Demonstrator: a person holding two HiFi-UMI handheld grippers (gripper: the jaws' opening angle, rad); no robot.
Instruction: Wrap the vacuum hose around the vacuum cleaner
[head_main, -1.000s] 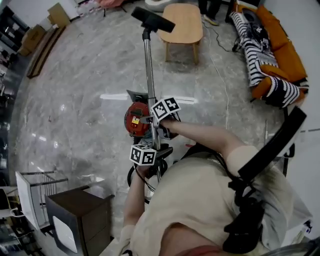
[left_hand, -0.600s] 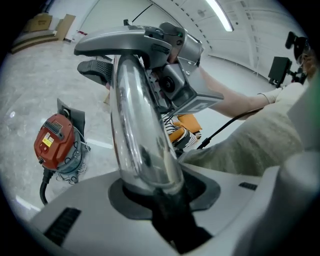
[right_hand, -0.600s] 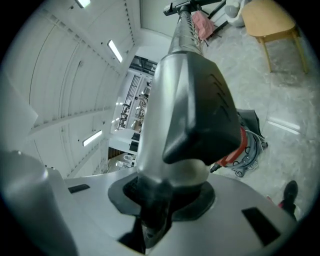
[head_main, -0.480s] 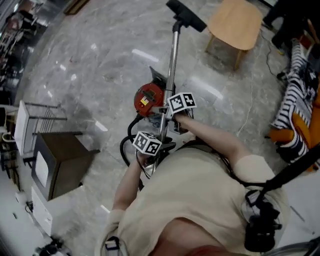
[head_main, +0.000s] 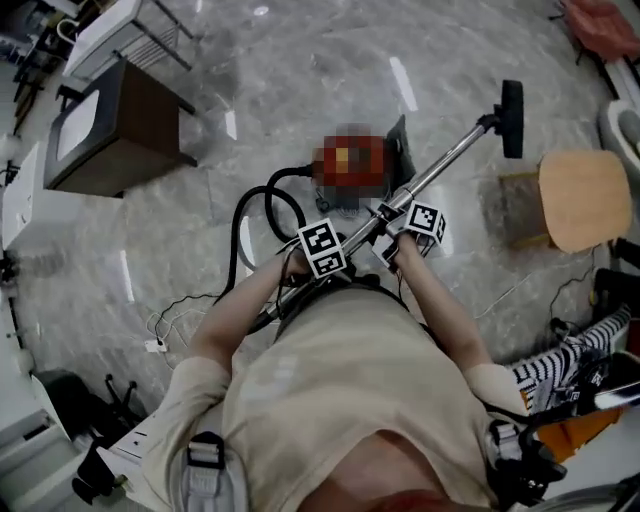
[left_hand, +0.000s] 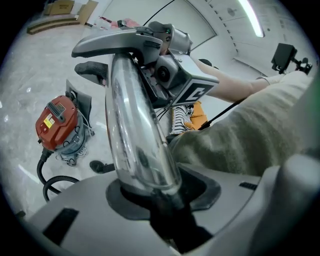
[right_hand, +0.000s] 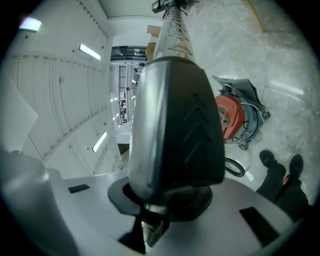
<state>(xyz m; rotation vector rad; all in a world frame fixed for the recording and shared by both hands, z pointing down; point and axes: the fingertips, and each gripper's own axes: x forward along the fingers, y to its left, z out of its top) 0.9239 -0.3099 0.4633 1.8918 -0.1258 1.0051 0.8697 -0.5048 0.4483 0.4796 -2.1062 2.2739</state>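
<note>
Marble floor: wand shifted lower, left gripper and right gripper both clamped on it; hose still unwrapped.

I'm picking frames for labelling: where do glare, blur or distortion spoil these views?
Head view: fisheye bending, light streaks glaring on the floor, mosaic patch over the vacuum cleaner. Left gripper view: the metal tube is close and soft, mirroring the room. Right gripper view: the handle blocks the centre; corners black.

The vacuum cleaner is red with a yellow label, its hose black, its wand shiny silver, the handle dark grey, the floor grey marbled.
</note>
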